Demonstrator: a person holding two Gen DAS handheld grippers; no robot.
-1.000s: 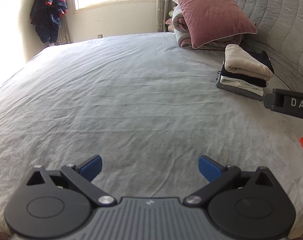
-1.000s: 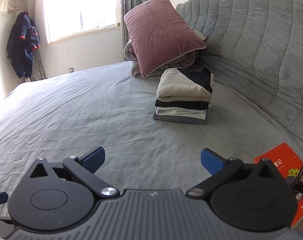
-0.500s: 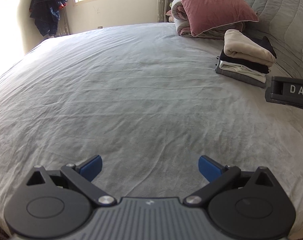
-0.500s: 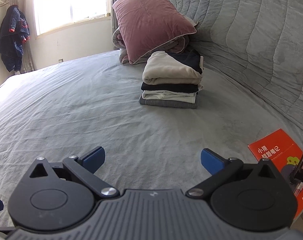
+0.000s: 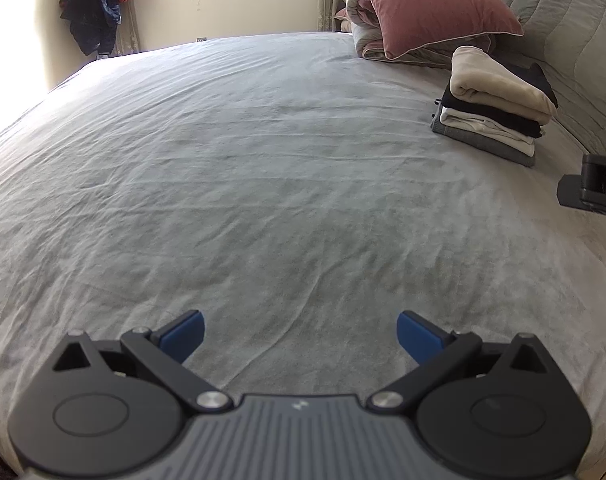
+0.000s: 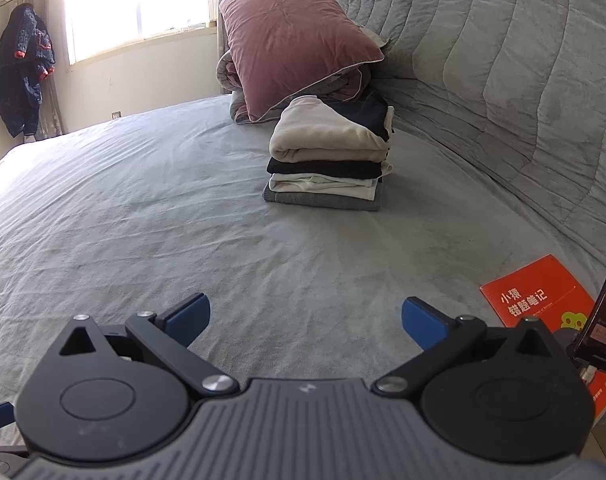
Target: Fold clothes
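Both claws, the left claw (image 5: pixel 299 330) and the right claw (image 6: pixel 305 314), are being held wide open, released, gripping nothing above the bed sheet (image 5: pixel 239 184). Folded clothes (image 6: pixel 329 158) are being kept stacked flat at upper centre, long axis running left-right, below the pillow (image 6: pixel 291 36).

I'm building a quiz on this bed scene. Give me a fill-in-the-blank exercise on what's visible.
1. The top garment on the stack of folded clothes is ____ in colour.
2. Both the left gripper and the right gripper have their jaws ____.
3. The pink pillow leans on a rolled ____.
4. The booklet near the bed's edge is ____.

Missing words: cream; open; quilt; orange
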